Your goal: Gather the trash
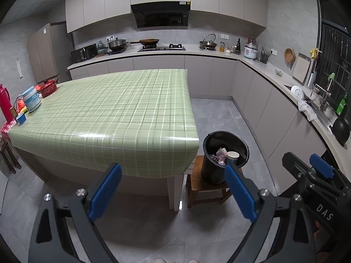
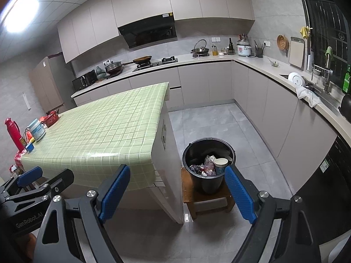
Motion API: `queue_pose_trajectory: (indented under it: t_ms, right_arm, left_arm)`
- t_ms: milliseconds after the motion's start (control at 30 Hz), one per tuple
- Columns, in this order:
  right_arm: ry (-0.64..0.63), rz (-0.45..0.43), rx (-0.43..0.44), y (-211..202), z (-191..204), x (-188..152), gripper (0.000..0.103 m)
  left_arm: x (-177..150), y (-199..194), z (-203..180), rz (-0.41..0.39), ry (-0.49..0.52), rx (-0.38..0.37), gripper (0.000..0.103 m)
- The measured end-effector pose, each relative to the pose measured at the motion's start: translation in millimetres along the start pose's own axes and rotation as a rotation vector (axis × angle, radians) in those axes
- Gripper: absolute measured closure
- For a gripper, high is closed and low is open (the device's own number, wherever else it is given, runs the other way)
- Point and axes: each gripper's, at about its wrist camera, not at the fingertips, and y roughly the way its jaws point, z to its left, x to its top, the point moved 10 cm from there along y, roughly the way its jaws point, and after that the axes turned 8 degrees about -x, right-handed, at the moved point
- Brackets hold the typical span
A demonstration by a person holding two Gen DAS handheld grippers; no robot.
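Observation:
A black trash bin stands on a low wooden stool beside the table. Inside it lie a paper cup and crumpled wrappers. My left gripper is open and empty, held back from the table's near edge. My right gripper is open and empty too, short of the bin. Each gripper shows at the side of the other's view: the right gripper and the left gripper.
The table with a green checked cloth carries a red thermos, a white jar, a blue cup and a red pot at its left end. Kitchen counters run along the back and right. Grey tiled floor surrounds the stool.

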Motion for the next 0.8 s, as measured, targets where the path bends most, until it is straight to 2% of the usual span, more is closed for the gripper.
queue_pose_trajectory:
  t_ms: [800]
  right_arm:
    - [0.015, 0.009, 0.0, -1.0, -1.2, -4.3, 0.013]
  left_arm:
    - [-2.7, 0.7, 3.0, 0.004, 0.004, -0.005, 0.007]
